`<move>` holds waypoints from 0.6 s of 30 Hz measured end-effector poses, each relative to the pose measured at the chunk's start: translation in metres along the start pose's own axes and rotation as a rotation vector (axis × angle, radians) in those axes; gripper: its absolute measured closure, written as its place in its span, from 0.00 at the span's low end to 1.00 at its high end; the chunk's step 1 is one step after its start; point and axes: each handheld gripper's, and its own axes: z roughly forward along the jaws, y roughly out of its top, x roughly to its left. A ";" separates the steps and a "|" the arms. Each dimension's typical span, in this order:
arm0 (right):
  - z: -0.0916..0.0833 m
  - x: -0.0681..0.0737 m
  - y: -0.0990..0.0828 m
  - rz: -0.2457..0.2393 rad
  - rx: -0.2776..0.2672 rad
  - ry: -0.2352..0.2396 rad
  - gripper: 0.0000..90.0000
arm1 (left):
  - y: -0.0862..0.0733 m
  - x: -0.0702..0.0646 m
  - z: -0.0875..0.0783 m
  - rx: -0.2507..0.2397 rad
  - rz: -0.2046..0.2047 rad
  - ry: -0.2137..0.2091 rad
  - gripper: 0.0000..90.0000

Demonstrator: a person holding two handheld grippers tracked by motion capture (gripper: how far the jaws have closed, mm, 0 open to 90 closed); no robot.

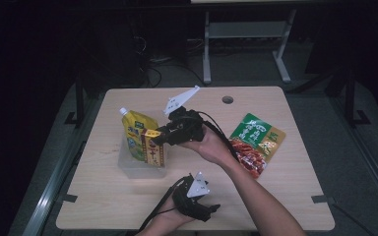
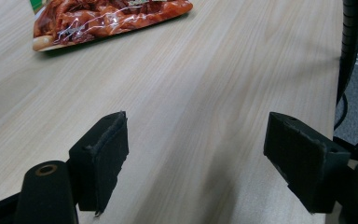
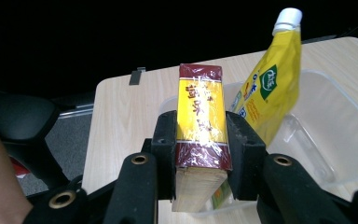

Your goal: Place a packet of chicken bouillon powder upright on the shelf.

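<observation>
Left of centre in the high view, the right gripper (image 1: 158,136) is pinching the red-and-yellow box (image 1: 153,149) upright over the clear bin (image 1: 128,164), beside the yellow spouted pouch (image 1: 134,129), while the left gripper (image 1: 211,208), spread, is idling at bottom centre.

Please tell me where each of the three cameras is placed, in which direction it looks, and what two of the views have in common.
High view: above the person's side, facing forward and down on the table; both forearms and tongs show.
Left gripper view: rides the left tongs, looks along open jaws across the table to the red snack bag.
Right gripper view: rides the right tongs, shut on the red-yellow box above the clear tub.
Shared: high and right views both show the yellow pouch.
</observation>
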 end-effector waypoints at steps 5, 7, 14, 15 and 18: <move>0.012 -0.005 0.003 -0.001 0.010 0.004 0.75 | 0.000 0.000 -0.001 -0.001 -0.005 -0.007 0.24; 0.016 -0.006 0.003 -0.001 0.013 0.004 0.75 | 0.000 0.001 -0.001 0.006 -0.006 -0.017 0.24; 0.027 -0.009 0.002 0.002 0.036 0.012 0.75 | 0.000 0.004 -0.004 0.016 -0.006 -0.010 0.24; 0.029 -0.009 0.002 0.004 0.042 0.014 0.75 | 0.000 0.004 -0.004 0.014 -0.007 -0.010 0.24; 0.034 -0.010 0.001 0.008 0.056 0.026 0.75 | 0.000 0.004 -0.004 0.012 -0.011 -0.009 0.24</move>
